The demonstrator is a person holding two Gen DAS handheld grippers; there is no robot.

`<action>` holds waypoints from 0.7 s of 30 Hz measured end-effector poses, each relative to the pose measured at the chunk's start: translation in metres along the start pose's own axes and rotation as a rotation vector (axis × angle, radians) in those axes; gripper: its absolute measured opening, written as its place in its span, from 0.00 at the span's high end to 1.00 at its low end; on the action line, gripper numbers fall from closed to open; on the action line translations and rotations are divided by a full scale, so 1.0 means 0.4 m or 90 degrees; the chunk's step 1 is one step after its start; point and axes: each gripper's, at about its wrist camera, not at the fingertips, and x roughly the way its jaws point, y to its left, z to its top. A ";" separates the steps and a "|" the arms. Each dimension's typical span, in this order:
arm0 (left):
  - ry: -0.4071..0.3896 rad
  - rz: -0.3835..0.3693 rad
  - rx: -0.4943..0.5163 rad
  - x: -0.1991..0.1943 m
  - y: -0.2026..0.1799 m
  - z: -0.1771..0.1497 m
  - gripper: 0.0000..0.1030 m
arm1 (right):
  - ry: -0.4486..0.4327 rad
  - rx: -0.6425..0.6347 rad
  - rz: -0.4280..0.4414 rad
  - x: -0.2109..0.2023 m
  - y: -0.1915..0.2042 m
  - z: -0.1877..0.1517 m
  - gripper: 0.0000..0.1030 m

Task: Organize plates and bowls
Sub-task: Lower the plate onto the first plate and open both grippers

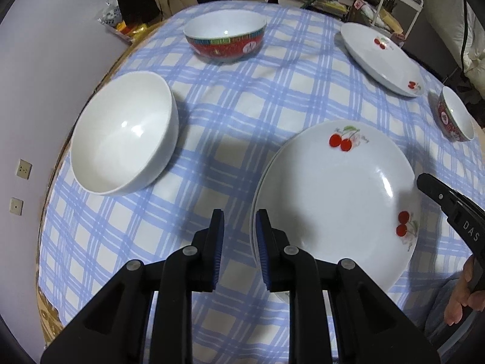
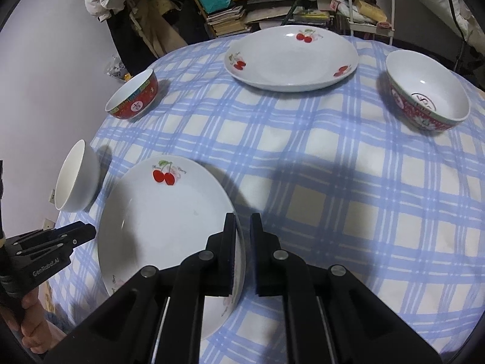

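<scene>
The right gripper [image 2: 242, 254] was clenched on the near white cherry-print plate's [image 2: 163, 227] rim; it apparently sat on another. The left gripper [image 1: 239, 248] hung released. Farther off, a third cherry plate [image 2: 291, 60] and three bowls remained scattered.

You have even, cool indoor light from overhead: small glints sit inside the white bowl [image 1: 124, 133] and on the near plate [image 1: 336, 200], and soft dark shadows spread across the table [image 1: 242, 106]. Both fisheye views bend strongly at the black-vignetted edges; the centre stays sharp.
</scene>
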 end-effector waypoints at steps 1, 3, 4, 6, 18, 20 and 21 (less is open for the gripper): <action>-0.005 0.000 -0.001 -0.006 -0.001 0.000 0.80 | -0.006 0.006 -0.002 -0.006 -0.005 0.004 0.90; -0.019 -0.003 -0.006 -0.017 0.002 0.004 0.79 | -0.014 0.015 -0.004 -0.015 -0.012 0.009 0.90; -0.025 -0.005 -0.010 -0.023 0.004 0.005 0.79 | -0.019 0.022 -0.003 -0.024 -0.019 0.013 0.90; -0.039 -0.010 -0.023 -0.034 0.011 0.009 0.79 | -0.033 0.036 -0.004 -0.044 -0.033 0.020 0.90; -0.084 -0.001 -0.002 -0.079 -0.008 0.023 0.65 | -0.098 0.042 -0.063 -0.156 -0.059 0.047 0.78; -0.100 -0.002 0.003 -0.097 -0.013 0.033 0.61 | -0.123 0.037 -0.089 -0.181 -0.060 0.054 0.65; -0.108 -0.001 0.004 -0.106 -0.015 0.038 0.56 | -0.136 0.035 -0.094 -0.193 -0.059 0.059 0.59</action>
